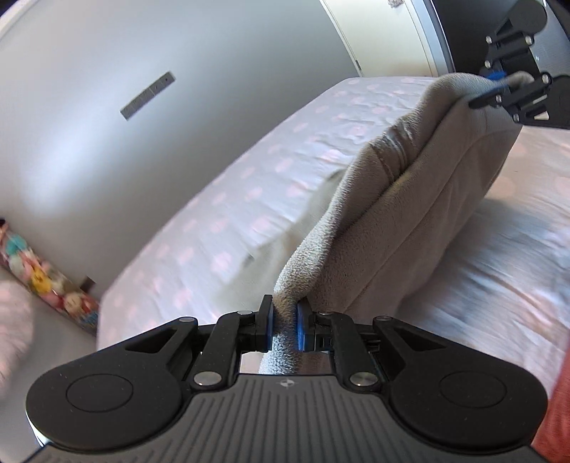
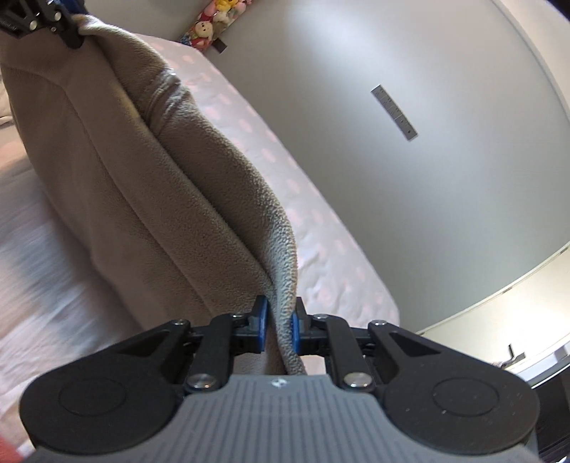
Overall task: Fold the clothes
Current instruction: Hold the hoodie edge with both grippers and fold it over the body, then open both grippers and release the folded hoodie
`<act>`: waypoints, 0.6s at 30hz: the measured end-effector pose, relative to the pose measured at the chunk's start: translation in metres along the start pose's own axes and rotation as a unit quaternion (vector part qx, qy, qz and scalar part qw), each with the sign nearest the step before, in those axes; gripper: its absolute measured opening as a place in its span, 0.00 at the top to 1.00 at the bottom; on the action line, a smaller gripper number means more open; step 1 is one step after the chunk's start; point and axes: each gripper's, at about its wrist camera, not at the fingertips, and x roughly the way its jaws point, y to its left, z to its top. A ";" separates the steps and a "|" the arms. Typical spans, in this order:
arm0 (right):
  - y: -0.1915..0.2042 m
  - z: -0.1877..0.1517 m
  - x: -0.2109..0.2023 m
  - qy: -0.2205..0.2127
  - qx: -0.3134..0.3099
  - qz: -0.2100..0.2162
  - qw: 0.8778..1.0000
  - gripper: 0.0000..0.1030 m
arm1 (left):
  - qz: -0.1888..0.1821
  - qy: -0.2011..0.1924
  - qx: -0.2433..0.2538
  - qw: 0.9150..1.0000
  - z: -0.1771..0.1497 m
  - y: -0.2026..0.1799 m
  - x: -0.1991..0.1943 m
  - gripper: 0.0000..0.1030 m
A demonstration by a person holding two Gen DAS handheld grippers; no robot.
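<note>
One beige fleece (image 1: 420,199) hangs stretched between two tools above one bed (image 1: 228,199). The left tool (image 1: 285,322) is pinched narrow on a bunched edge of the fleece, its two blue pads pressing the cloth from both sides. The right tool (image 2: 278,326) grips the opposite end the same way, jaws nearly together with the fleece edge squeezed between its two blue pads. Each tool also shows at the far end of the other's view: the right tool (image 1: 498,87) at the upper right of the left wrist view, the left tool (image 2: 69,25) at the upper left of the right wrist view, both clamped on the cloth.

The fleece is doubled along its length, two layers lying side by side with one stitched seam showing near the fold. It is held off the bed, whose pale cover carries many pink spots. Behind stands one grey wall (image 2: 409,53) with one small grey strip (image 2: 393,112) fixed on it. A row of plush toys (image 2: 217,16) sits at the bed's far end.
</note>
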 end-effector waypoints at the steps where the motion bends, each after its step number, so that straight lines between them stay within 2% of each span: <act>1: -0.007 0.006 0.007 -0.003 -0.001 -0.003 1.000 0.86 | 0.004 0.002 0.005 1.000 0.010 0.006 0.005 0.90; 8: -0.043 0.054 0.084 -0.018 -0.005 -0.003 1.000 0.86 | 0.027 0.034 0.028 0.999 0.050 0.049 0.075 0.90; 11: -0.045 0.070 0.134 -0.010 -0.012 -0.002 1.000 0.85 | 0.038 0.039 0.037 0.998 0.054 0.060 0.114 0.90; 13: -0.045 0.075 0.169 -0.003 -0.010 0.001 1.000 0.85 | 0.047 0.038 0.041 0.997 0.057 0.064 0.144 0.96; 15: -0.042 0.078 0.204 0.007 -0.006 0.004 1.000 0.86 | 0.056 0.036 0.044 0.997 0.059 0.068 0.174 0.95; 18: -0.036 0.078 0.255 0.020 0.001 0.001 1.000 0.91 | 0.040 0.047 0.034 0.998 0.057 0.072 0.223 0.95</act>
